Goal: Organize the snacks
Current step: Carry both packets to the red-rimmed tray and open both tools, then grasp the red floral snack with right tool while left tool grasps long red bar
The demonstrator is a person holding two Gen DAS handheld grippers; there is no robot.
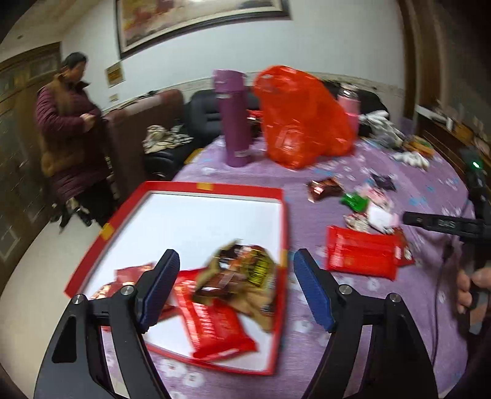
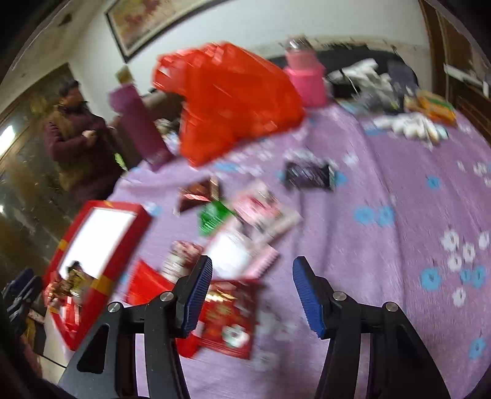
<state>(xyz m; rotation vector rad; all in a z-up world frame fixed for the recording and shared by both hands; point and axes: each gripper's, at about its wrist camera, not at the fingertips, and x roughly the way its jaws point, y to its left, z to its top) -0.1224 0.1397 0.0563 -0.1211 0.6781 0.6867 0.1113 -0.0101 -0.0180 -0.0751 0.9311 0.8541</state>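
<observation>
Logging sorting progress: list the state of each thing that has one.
Left claw: open, empty.
Right claw: open, empty.
Shallow red cardboard box with white floor: lidless, several packets at its near end.
Tall purple flask: upright, capped.
Red plastic bag: bulging, slumped.
Pink bottle: upright.

Tabletop cover: purple floral cloth [image 1: 383,307] over the tabletop.
Flasks: 1 tall purple flask [image 1: 232,118] upright; 1 pink flask [image 2: 305,78] behind.
Wall: framed painting [image 1: 196,21].
Person: in maroon padded coat [image 1: 67,129], standing left.
Sofa: black leather sofa [image 1: 202,116].
</observation>
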